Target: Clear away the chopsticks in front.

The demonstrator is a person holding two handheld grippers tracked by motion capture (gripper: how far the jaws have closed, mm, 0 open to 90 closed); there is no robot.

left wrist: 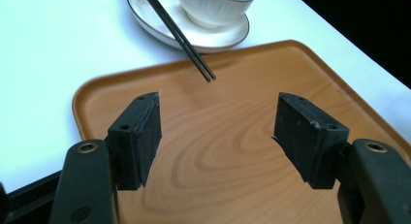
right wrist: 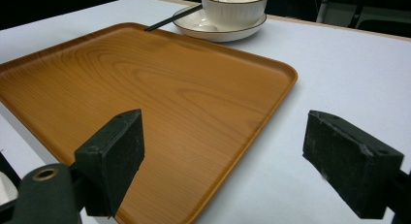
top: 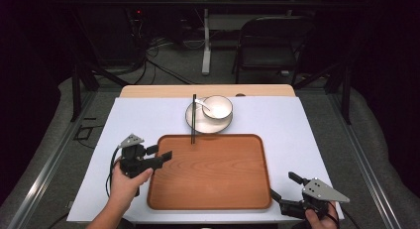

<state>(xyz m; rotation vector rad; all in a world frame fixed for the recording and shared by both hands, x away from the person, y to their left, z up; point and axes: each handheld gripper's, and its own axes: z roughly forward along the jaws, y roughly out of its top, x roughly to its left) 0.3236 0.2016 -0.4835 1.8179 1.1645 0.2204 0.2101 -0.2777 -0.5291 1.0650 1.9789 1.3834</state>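
Tray (top: 210,172), wooden, lay bare at worktop (top: 148,115) centre; left gripper (top: 162,153) open, empty, over its left rim; right gripper (top: 285,185) open beside near-right corner; chopsticks (top: 193,119) bridged plate (top: 194,124) and far rim; approach them low, squarely.

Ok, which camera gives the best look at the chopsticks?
The high view: the chopsticks show whole, lying from the plate onto the tray. The left gripper view shows their tips over the tray rim, the right gripper view a short stretch.
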